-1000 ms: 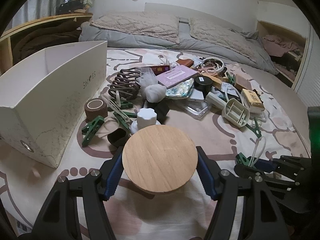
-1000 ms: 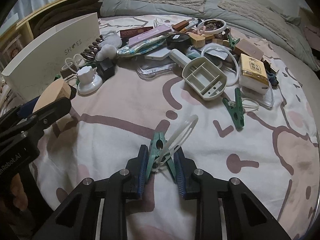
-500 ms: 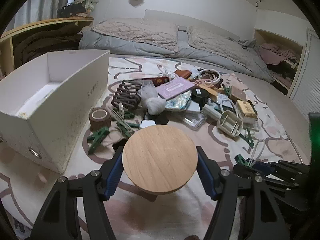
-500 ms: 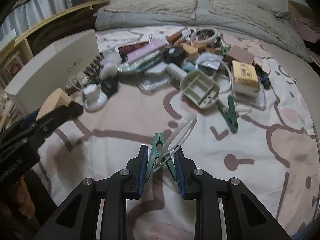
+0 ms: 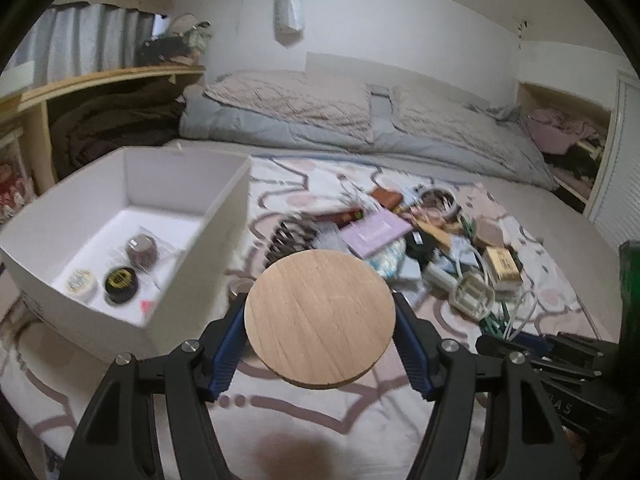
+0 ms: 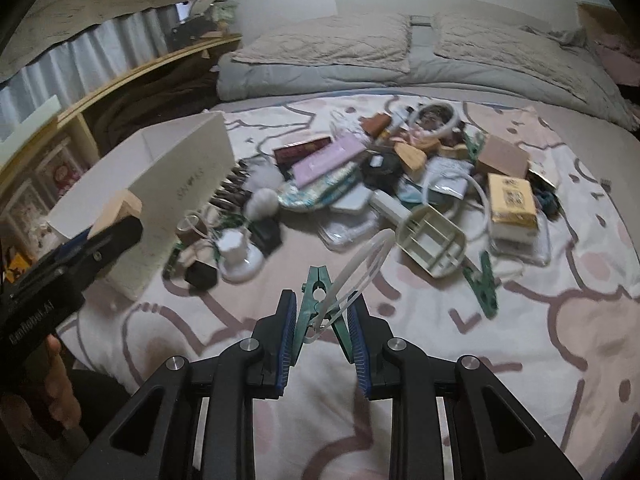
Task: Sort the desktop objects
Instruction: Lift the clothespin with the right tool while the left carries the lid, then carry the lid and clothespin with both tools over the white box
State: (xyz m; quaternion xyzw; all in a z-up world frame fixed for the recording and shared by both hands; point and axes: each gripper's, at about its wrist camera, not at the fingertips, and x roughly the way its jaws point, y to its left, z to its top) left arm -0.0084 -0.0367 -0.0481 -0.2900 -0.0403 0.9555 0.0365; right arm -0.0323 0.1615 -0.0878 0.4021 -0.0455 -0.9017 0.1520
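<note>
My left gripper [image 5: 320, 344] is shut on a round wooden disc [image 5: 320, 316] and holds it in the air, right of the open white box [image 5: 132, 240]. The box holds a brown tape roll [image 5: 141, 252], a black tin [image 5: 120, 278] and a pale round tin [image 5: 81, 280]. My right gripper [image 6: 322, 332] is shut on a green clothespin [image 6: 316, 304] with a white plastic loop [image 6: 360, 268] on it, above the bedspread. The left gripper also shows in the right wrist view [image 6: 72, 264], beside the box [image 6: 172, 184].
A pile of small objects [image 6: 400, 168] lies mid-bed: a purple booklet [image 6: 324, 160], a beige divided tray [image 6: 434, 240], a yellow box [image 6: 512, 200], another green clothespin [image 6: 486, 284], a white knob on a base [image 6: 236, 256]. Pillows [image 5: 300, 100] lie behind, a wooden shelf [image 5: 80, 84] at left.
Both grippers have risen with their objects. The left one has lifted enough that the inside of the white box and its contents now show.
</note>
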